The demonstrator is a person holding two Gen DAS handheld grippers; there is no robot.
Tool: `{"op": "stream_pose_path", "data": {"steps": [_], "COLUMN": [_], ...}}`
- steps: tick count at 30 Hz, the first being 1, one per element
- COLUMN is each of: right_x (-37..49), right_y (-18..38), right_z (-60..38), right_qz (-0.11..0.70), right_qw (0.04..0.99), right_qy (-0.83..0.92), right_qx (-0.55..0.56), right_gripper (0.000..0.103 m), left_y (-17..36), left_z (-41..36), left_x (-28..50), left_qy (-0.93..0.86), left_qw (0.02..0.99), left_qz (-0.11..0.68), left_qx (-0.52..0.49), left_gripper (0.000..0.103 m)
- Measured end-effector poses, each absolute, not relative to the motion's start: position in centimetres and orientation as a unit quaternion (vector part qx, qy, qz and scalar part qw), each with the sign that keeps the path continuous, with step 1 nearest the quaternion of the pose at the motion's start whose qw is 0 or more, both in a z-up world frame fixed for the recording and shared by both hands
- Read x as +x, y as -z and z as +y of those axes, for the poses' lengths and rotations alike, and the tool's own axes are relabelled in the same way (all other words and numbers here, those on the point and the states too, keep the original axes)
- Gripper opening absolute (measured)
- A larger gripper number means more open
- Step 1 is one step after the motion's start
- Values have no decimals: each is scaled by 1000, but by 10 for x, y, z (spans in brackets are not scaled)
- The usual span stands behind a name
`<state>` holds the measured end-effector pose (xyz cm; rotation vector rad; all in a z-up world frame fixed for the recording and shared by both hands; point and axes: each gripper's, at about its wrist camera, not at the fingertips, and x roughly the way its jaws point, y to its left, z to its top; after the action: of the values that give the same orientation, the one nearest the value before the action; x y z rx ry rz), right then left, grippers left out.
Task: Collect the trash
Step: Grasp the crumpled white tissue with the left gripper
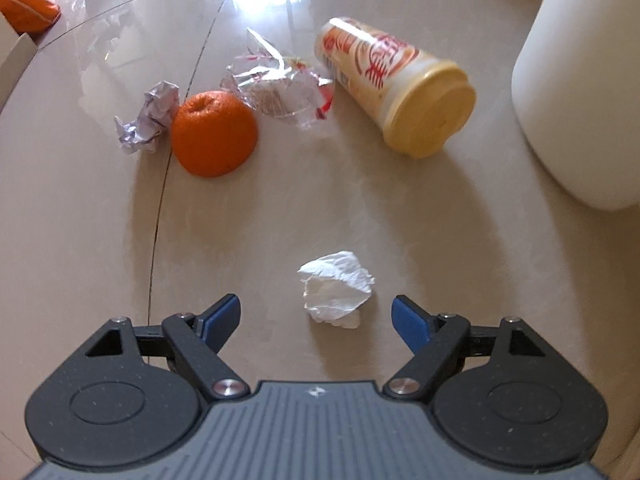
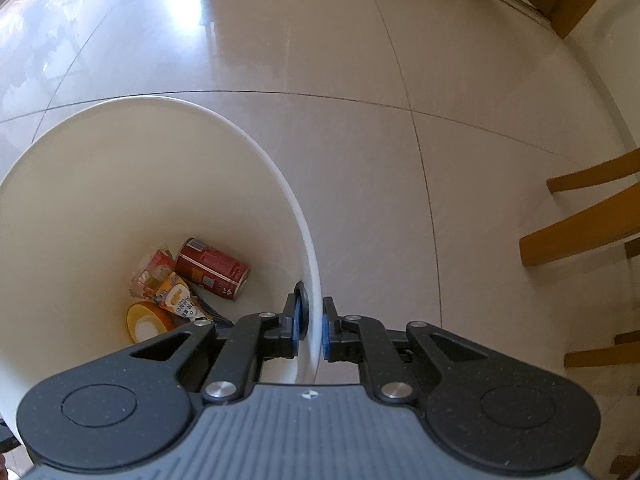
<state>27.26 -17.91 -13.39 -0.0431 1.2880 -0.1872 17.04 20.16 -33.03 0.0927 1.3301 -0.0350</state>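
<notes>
bin (image 2: 120, 184) rim splits right gripper (image 2: 310, 330) — bin bottom partly hidden.

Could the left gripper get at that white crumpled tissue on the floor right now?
Probably yes. The left gripper is open, and the tissue lies on the floor just ahead, between its fingers, with nothing in the way. The orange and the cup lie well beyond.

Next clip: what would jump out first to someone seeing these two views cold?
The left gripper hangs open over a crumpled white tissue on the glossy tile floor, with an orange, crumpled wrappers and a tipped yellow-lidded cup beyond. The right gripper is shut on the rim of a white trash bin, where a red can lies.
</notes>
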Motion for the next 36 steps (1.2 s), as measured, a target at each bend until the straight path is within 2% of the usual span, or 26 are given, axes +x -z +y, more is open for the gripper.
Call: {"op": "stream_pose_path", "data": {"steps": [3, 8, 12, 16, 20, 23, 32, 36], "right_x": [273, 273, 273, 274, 275, 276, 276, 275], "right_y": [134, 134, 134, 134, 134, 135, 134, 134], "right_z": [-177, -177, -177, -177, -177, -177, -176, -178], "right_qz": [599, 598, 601, 603, 604, 604, 604, 605], "right_qw": [796, 796, 794, 792, 792, 791, 791, 791], "right_qy": [89, 90, 89, 88, 88, 88, 89, 88], "right_qx": [-26, -28, -28, -25, -26, -25, -23, -23], "right_gripper": [13, 13, 13, 13, 13, 13, 13, 13], "left_y": [339, 349, 354, 360, 362, 359, 348, 328], "left_z": [202, 198, 195, 198, 198, 198, 202, 198], "left_x": [170, 171, 176, 182, 184, 184, 188, 195], "left_qy": [24, 43, 49, 38, 42, 44, 51, 66], "left_qw": [786, 791, 786, 785, 779, 778, 777, 765], "left_qz": [615, 608, 614, 617, 624, 626, 627, 639], "left_qx": [52, 51, 56, 44, 39, 36, 29, 47], "left_gripper": [76, 73, 59, 53, 35, 29, 28, 28]}}
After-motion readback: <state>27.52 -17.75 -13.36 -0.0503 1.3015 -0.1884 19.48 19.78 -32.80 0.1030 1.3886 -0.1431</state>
